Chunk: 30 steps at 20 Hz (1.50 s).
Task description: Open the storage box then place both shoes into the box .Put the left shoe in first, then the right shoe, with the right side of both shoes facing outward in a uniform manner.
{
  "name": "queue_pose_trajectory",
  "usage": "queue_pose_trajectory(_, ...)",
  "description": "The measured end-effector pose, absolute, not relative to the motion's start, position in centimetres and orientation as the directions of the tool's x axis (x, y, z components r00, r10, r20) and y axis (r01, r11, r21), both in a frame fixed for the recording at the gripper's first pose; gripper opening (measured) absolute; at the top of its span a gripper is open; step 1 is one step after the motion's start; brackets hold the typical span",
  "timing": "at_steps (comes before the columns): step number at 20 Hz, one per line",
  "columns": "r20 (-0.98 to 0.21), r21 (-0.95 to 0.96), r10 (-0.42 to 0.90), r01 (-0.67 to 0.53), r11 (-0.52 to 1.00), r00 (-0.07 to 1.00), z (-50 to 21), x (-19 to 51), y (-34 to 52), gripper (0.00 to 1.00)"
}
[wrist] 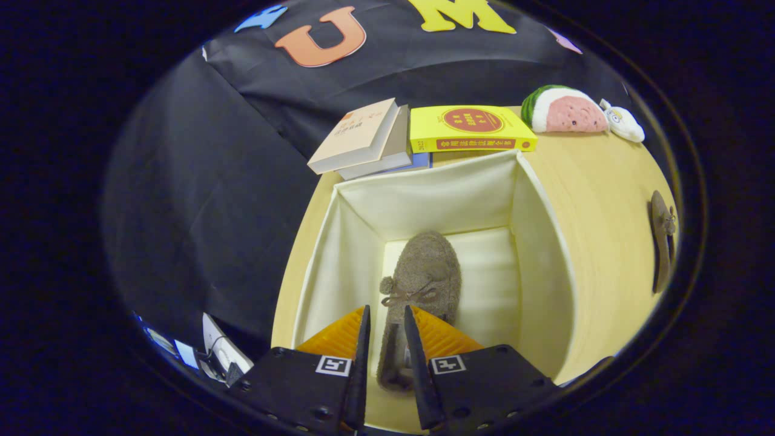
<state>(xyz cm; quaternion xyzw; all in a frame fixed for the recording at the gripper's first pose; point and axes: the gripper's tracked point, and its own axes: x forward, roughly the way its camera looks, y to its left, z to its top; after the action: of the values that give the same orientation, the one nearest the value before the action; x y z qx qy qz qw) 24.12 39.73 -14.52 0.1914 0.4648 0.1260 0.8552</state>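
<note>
The first shoe (424, 272) is seen inside the open storage box (539, 242), its long axis running straight ahead from the gripper (387, 327), whose narrowly set fingers flank its heel; whether they press it cannot be told. The second shoe (661, 239) lies on the table (605, 181), well apart, to the right.

Box (545, 254) open above; shoe (424, 272) fills left; right free.

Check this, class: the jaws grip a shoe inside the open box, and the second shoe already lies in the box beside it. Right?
Not quite. The gripper view shows the second shoe on the table, outside the box. The jaws do grip a shoe inside it.
</note>
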Motion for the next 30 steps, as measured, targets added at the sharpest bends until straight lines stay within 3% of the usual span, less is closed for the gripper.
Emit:
queue_pose_trajectory(1,-0.739,0.442,0.393,-0.047,0.896,0.546,-14.0,24.0,39.2,0.38)
queue_pose_trajectory(5,-0.709,0.459,0.419,-0.079,0.885,0.567,-12.5,23.4,36.8,0.8)
queue_pose_trajectory(8,-0.683,0.48,0.466,-0.135,0.867,0.562,-11.1,22.5,34.8,0.96)
queue_pose_trajectory(21,-0.604,0.332,0.269,-0.07,0.941,0.75,-6.7,21.6,15.1,0.96)
queue_pose_trajectory(30,-0.653,0.167,0.058,0.069,0.984,0.755,-10.4,22.3,0.5,0.96)
